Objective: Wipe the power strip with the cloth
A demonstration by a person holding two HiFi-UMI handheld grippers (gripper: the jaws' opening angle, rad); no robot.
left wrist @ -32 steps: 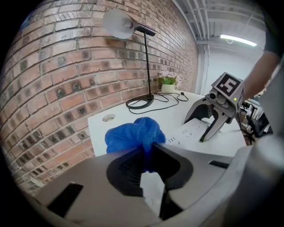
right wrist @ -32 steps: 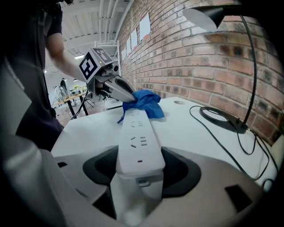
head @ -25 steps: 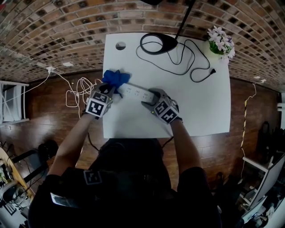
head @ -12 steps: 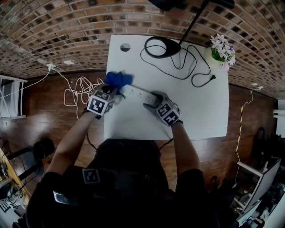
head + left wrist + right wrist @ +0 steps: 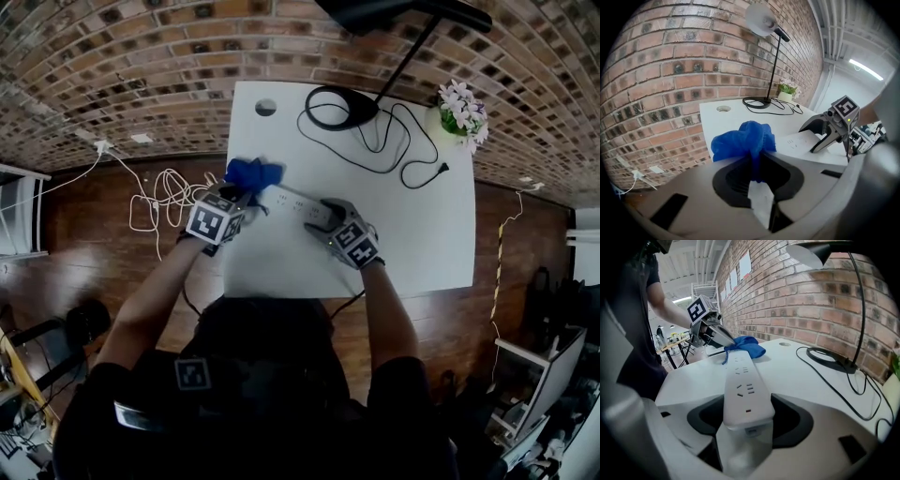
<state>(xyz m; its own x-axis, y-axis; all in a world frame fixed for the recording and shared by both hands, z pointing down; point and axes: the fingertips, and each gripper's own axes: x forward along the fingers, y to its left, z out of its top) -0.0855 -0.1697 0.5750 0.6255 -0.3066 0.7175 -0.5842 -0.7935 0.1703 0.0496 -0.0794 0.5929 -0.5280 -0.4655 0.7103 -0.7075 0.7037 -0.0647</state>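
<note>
Left gripper [image 5: 242, 199] pinches the crumpled blue cloth [image 5: 251, 173], which rests on the left end of the long white plastic power strip [image 5: 295, 200] on the white table [image 5: 412, 234]. Right gripper [image 5: 325, 213] brackets the strip's other end, pads against its sides, jaws having just eased slightly wider. Recommended: steady that hold, then draw the cloth along the socket face under even pressure.

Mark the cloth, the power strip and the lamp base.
cloth [image 5: 743, 138], left gripper view, bunched middle
power strip [image 5: 743, 385], right gripper view, socket face
lamp base [image 5: 362, 110], head view, dark right part
</note>
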